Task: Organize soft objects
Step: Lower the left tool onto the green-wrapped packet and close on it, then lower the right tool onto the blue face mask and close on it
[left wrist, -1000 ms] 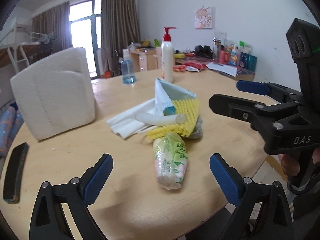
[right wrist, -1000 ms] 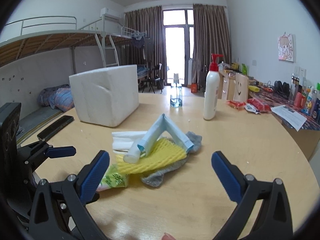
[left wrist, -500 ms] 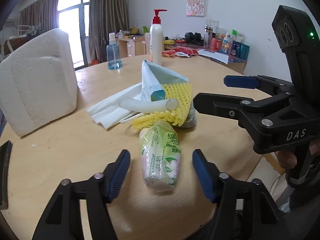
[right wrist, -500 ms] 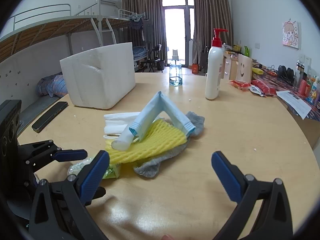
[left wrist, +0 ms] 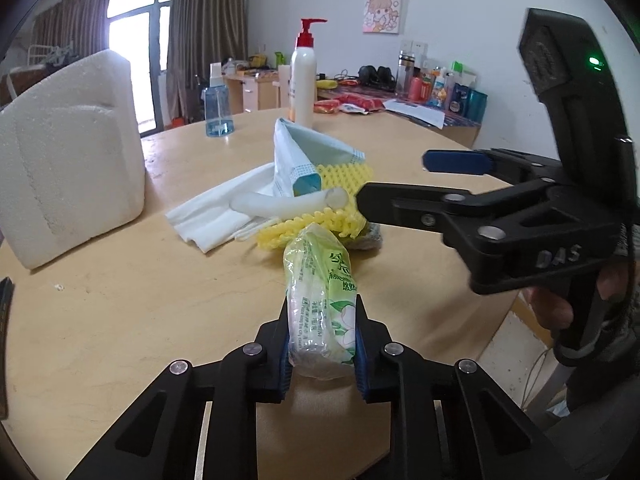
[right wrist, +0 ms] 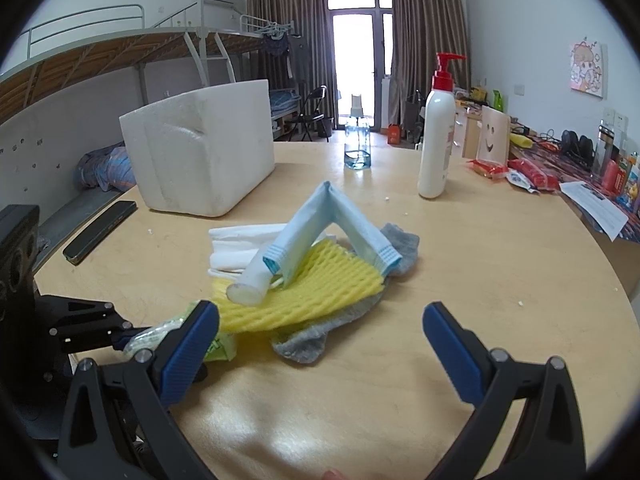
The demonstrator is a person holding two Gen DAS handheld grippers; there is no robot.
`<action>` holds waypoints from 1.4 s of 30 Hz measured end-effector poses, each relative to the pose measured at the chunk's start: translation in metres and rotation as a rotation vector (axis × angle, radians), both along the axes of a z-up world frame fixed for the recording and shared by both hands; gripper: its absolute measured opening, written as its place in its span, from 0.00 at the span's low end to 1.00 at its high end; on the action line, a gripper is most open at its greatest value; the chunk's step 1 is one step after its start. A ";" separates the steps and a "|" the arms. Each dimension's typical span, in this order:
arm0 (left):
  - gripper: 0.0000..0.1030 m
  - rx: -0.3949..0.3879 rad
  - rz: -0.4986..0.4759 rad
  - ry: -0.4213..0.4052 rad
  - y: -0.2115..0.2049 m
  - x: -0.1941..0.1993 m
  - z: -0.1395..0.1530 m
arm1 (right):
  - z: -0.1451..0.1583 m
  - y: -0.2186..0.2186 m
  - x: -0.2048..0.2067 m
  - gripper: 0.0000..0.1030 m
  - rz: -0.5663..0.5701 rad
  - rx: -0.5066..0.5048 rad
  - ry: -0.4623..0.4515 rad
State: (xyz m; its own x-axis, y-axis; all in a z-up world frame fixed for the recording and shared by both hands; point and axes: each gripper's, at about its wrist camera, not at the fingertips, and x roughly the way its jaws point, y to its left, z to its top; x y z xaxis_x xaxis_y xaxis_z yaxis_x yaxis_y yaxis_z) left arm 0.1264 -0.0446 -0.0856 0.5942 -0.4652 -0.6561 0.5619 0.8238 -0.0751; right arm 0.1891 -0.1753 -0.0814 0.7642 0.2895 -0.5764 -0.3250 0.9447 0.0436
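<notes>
The left hand-held gripper (left wrist: pixel 322 344) has narrowed and is closing on the tissue pack (left wrist: pixel 320 292), whose long axis runs straight ahead from the desk's (left wrist: pixel 120 300) near edge; the right hand-held gripper (right wrist: pixel 320 324) hangs wide, empty.

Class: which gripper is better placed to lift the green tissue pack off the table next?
Left. The left gripper is closing with the green tissue pack between its pads, while the right gripper hangs open over the grey sock.

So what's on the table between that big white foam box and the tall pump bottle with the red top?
Only the small blue spray bottle, standing toward the far edge. Otherwise the tabletop between foam box and pump bottle is bare, clearest in the right wrist view.
</notes>
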 end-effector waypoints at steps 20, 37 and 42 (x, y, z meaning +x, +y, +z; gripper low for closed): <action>0.25 -0.013 0.029 -0.061 0.027 -0.014 0.006 | 0.024 0.033 0.049 0.98 0.027 -0.028 -0.017; 0.25 -0.049 0.068 -0.069 0.045 -0.016 0.006 | 0.011 0.037 0.086 0.59 -0.004 -0.092 0.095; 0.25 -0.056 0.078 -0.071 0.046 -0.018 0.008 | 0.009 0.033 0.087 0.23 -0.021 -0.106 0.115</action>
